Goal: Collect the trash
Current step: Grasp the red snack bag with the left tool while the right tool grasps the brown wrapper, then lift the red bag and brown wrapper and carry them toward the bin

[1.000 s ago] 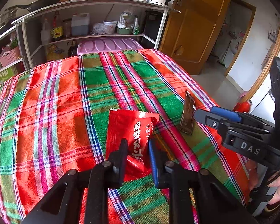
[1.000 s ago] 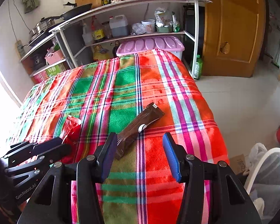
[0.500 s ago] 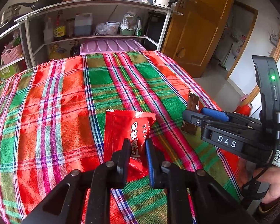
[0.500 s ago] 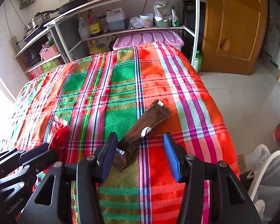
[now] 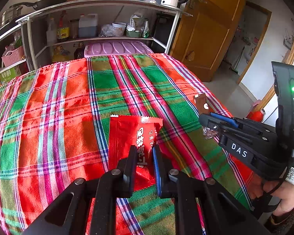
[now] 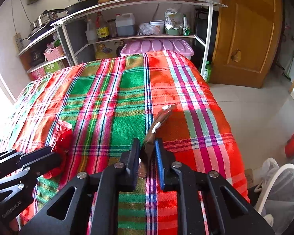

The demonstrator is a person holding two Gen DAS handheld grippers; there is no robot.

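A red snack wrapper [image 5: 131, 135] lies on the plaid tablecloth [image 5: 68, 107]. My left gripper [image 5: 144, 156] is shut on its near end. A brown wrapper [image 6: 158, 121] stands tilted on edge near the table's right side. My right gripper [image 6: 146, 152] is shut on its near end. In the left wrist view the right gripper [image 5: 207, 122] holds the brown wrapper [image 5: 201, 103] at the right. In the right wrist view the left gripper [image 6: 54, 158] holds the red wrapper [image 6: 63, 139] at the left.
A white mesh bin [image 6: 282, 192] with a plastic bag stands on the floor right of the table. A shelf unit [image 6: 139, 17] with bottles and pans and a pink-lidded box [image 6: 156, 47] stand behind the table. A wooden door [image 6: 249, 33] is at the back right.
Both grippers closed: the left on the red wrapper, the right on the brown wrapper, which now stands tilted up on its edge. Both moved slightly forward over the table.
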